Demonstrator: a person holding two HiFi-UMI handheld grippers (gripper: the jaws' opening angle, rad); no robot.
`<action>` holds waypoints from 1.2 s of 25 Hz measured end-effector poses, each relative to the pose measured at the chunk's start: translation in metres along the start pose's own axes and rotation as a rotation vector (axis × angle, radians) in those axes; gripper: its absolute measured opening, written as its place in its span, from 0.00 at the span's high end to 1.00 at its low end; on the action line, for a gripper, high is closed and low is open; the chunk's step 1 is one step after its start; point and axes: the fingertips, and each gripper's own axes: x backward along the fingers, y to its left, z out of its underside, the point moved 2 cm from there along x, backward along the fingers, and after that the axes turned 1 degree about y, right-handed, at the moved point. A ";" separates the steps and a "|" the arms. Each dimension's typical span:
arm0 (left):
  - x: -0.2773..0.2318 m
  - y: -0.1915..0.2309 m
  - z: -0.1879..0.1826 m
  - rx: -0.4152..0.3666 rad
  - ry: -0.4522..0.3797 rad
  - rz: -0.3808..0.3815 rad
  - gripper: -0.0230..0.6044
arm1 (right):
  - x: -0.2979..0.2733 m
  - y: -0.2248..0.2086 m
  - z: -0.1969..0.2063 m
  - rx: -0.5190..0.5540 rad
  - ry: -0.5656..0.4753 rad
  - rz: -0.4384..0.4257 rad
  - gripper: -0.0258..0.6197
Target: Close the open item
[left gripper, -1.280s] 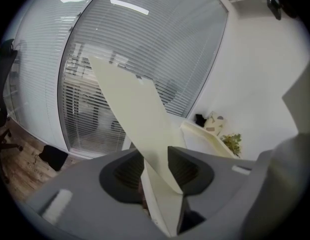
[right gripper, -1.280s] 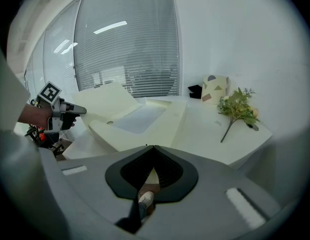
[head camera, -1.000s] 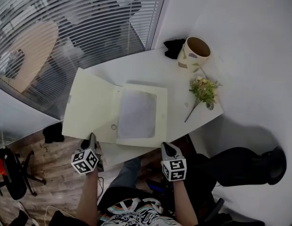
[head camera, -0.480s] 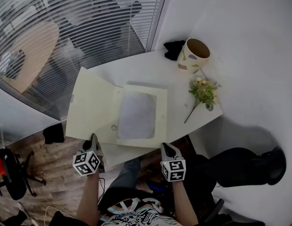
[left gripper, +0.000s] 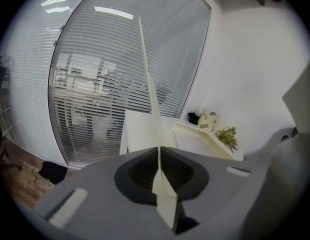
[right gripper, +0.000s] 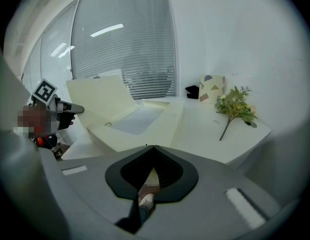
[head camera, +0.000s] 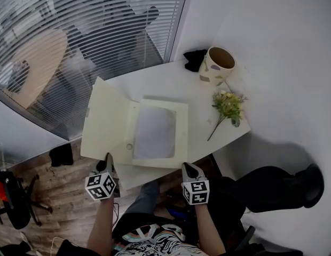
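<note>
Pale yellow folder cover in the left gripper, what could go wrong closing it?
The left gripper, whose jaws have just been closing on the pale yellow folder cover, pinches only its thin edge, so it may slip or crease. The white sheet inside could shift as the cover drops.

Left tool [head camera: 108, 157] tighter on folder cover [head camera: 108, 122]

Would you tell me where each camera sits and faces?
Head view: on the head, steeply down at table, open folder; left gripper, right gripper, forearms show.
Left gripper view: on left gripper, facing blinds; jaws just closed onto folder's cover.
Right gripper view: on right gripper, facing across table; jaws shut, empty.
All share folder, flowers.
</note>
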 end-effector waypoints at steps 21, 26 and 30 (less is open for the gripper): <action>0.002 -0.018 -0.009 -0.041 0.001 0.061 0.87 | -0.001 -0.001 -0.002 -0.068 0.009 0.002 0.96; 0.003 -0.022 -0.009 -0.059 -0.002 0.069 0.87 | 0.000 0.000 -0.002 -0.045 0.008 0.002 0.96; 0.005 -0.026 -0.010 -0.078 -0.003 0.077 0.87 | 0.000 0.001 -0.002 -0.036 0.005 0.005 0.96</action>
